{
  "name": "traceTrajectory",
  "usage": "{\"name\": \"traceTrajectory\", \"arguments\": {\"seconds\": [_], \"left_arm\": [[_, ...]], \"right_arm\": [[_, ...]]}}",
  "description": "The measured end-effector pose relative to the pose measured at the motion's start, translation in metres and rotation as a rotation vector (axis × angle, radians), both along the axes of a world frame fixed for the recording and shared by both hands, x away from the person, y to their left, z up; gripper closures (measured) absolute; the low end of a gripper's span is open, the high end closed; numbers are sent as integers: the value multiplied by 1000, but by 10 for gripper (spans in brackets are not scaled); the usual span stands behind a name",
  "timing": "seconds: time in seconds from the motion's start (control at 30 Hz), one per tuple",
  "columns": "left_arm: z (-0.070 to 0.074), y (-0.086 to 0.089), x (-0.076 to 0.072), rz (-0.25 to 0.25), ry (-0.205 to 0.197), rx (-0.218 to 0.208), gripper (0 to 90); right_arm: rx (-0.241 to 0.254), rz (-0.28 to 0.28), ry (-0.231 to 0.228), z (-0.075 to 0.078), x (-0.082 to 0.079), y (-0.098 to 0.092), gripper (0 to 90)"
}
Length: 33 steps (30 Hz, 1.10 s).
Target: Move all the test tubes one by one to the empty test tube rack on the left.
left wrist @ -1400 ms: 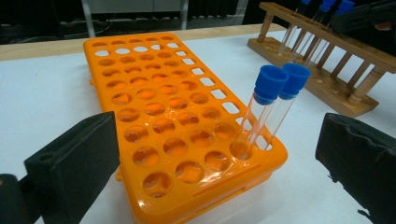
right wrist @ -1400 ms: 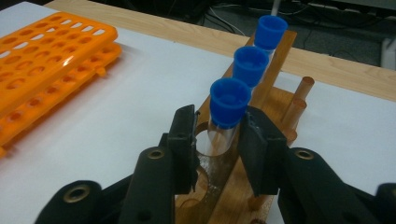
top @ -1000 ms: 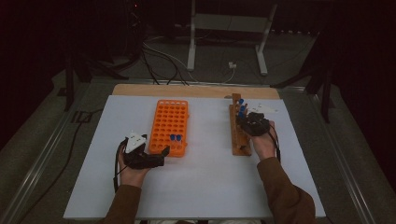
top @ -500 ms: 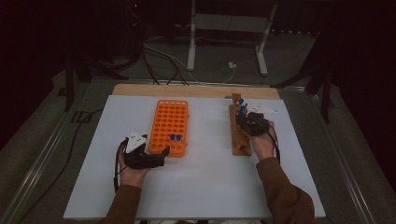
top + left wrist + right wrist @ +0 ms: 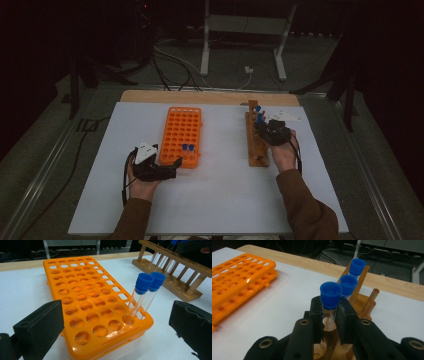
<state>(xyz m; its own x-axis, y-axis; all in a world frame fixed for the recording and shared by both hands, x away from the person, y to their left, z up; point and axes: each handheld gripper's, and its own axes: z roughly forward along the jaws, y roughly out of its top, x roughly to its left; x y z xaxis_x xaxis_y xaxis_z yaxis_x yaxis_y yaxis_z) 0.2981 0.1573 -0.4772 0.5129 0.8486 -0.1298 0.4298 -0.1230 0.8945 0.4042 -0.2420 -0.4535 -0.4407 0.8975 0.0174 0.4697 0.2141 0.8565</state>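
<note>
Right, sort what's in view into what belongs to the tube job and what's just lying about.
In the job:
- right gripper, shut on a blue-capped tube
- wooden rack with two more capped tubes
- orange rack holding two capped tubes
- left gripper, open beside the orange rack

Lying about:
- metal stand behind the table
- floor cables

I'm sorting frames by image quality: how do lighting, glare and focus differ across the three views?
High view: dark surroundings, evenly lit white table, small soft detail. Left gripper view: glare on the orange rack, capped tubes sharp, near jaws blurred. Right gripper view: right claw shut on a blue-capped tube, background soft.
</note>
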Motion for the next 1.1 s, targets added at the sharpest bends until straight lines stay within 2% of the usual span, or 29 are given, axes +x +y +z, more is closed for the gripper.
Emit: {"name": "traceTrajectory", "arguments": {"seconds": [0.43, 1.1], "left_arm": [[0, 0, 0, -9, 0, -2, 6], [2, 0, -1, -15, -4, -7, 7]], "right_arm": [[9, 13, -31, 22, -4, -1, 769], [34, 28, -55, 43, -10, -9, 769]]}}
